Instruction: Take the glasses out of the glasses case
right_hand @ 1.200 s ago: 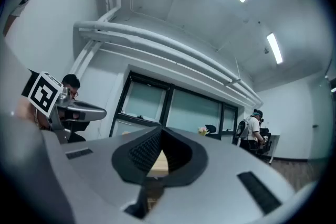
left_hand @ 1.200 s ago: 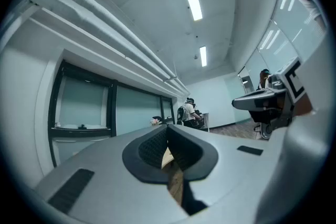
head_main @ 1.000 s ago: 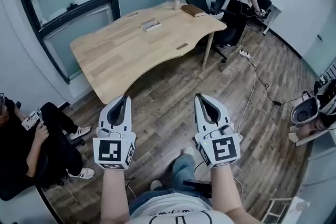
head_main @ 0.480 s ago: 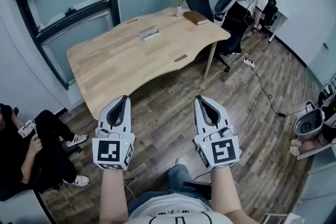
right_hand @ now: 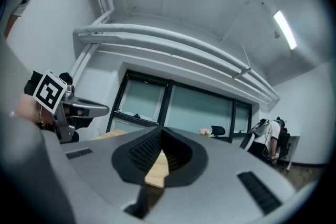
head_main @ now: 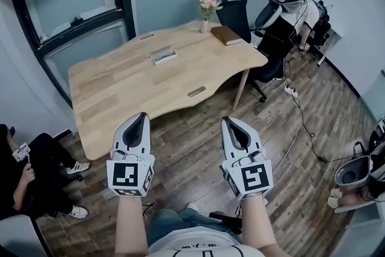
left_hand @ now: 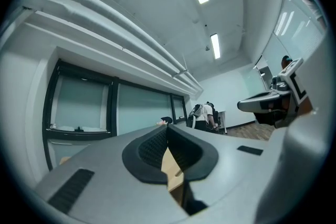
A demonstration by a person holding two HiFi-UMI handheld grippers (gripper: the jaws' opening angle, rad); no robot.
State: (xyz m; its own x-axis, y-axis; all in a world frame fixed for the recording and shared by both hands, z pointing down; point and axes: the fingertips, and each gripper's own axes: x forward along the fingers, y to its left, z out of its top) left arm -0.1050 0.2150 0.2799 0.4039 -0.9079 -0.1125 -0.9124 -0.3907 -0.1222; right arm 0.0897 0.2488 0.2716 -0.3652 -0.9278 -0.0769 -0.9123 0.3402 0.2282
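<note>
Nothing of the task is done, judging by how things lie. The small, flat grey rectangular glasses case (head_main: 162,56) lies on the far half of the pale wooden table (head_main: 120,90), well apart from both grippers. It is too small in the head view to tell whether its lid is up or down. No glasses can be made out, so they are presumably inside it.

The person stands back from the table on the dark plank floor (head_main: 192,147), with both arms held out level and side by side. The left gripper (head_main: 143,115) has its jaws pressed together with nothing between them. Its own view (left_hand: 167,128) shows the ribbed black pads meeting at the tip, with only a sliver of the tabletop visible below. The right gripper (head_main: 227,120) is likewise closed and empty, and in its view (right_hand: 160,131) the pads join in the same way.

Also on the table, at its far end, are a brown book (head_main: 226,35) and a small vase of pink flowers (head_main: 207,9), neither near the case. A seated person (head_main: 24,180) is at the left edge of the room.

The whole job is left: to come up to the table, spread the jaws, steady the case with one gripper, probably raise its lid, and lift the glasses out with the other.
</note>
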